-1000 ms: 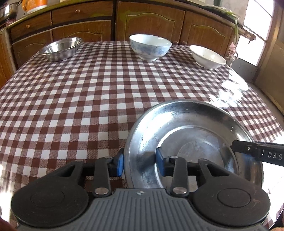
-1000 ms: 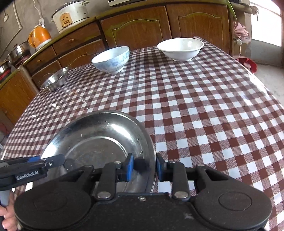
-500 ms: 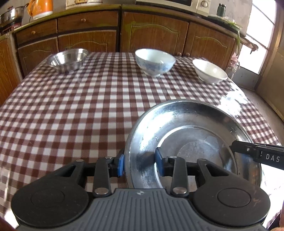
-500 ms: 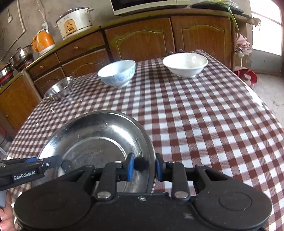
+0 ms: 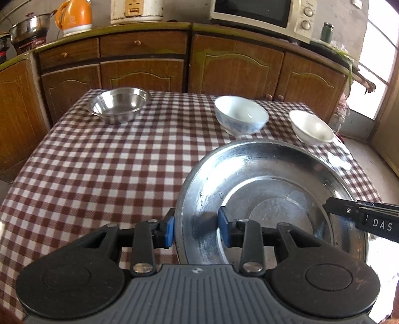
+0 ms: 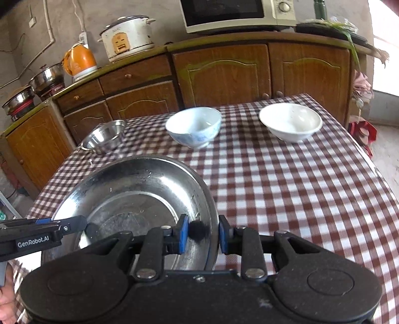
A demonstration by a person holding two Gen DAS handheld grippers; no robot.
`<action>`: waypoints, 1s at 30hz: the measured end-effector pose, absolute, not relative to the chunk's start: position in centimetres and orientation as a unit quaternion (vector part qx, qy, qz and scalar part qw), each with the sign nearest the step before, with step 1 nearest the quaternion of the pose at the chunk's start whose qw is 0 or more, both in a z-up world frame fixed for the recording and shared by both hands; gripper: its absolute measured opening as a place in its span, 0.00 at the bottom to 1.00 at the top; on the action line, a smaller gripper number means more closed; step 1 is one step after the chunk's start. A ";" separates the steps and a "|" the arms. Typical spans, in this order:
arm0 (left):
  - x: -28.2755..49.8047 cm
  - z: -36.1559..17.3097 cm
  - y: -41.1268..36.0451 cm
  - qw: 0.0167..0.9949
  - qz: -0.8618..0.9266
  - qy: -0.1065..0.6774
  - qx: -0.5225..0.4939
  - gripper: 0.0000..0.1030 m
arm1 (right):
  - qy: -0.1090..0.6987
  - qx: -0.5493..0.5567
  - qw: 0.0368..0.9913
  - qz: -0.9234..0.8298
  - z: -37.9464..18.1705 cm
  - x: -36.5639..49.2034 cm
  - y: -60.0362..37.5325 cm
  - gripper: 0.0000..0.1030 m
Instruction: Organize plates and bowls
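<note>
- On the checked tablecloth [image 5: 104, 174] of the left wrist view, three bowls are counted at the far end: one steel bowl [image 5: 119, 104], one blue-patterned china bowl [image 5: 240, 118] and one plain white bowl [image 5: 311, 127], all apart from one another.
- One steel plate [image 5: 271, 197] is seen nearer, wide, shallow, scuffed and shiny, with a raised ring in its middle. Its left rim is clamped between the narrowly set blue pads of the left gripper [image 5: 195, 228]; its right rim is met by the right gripper [image 5: 331, 208].
- Behind the table, one microwave [image 5: 261, 13] and one orange kettle [image 5: 73, 16] are counted on the counter.
- Across the right wrist view, the same three bowls are counted: steel [image 6: 104, 135], blue-patterned [image 6: 194, 125], white [image 6: 290, 122].
- The plate [image 6: 134, 189] is gripped at its right rim by the right gripper [image 6: 203, 234], pads narrow, and at its left side by the left gripper [image 6: 79, 223].
- One rice cooker [image 6: 127, 37] is seen on the counter.
</note>
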State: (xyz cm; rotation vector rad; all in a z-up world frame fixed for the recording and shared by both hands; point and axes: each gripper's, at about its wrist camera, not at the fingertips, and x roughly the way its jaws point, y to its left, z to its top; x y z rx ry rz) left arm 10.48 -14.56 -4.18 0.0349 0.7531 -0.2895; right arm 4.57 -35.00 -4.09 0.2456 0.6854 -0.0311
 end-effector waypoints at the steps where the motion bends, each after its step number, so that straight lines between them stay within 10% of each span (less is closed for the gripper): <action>1: 10.7 -4.0 -14.4 0.920 -0.139 0.365 0.016 0.35 | 0.335 0.119 0.935 -0.013 -3.9 5.0 -34.8 0.31; 30: 19.2 -7.9 -16.0 0.905 -0.128 0.406 0.010 0.36 | 0.370 0.107 0.922 -0.027 -8.1 15.3 -36.0 0.32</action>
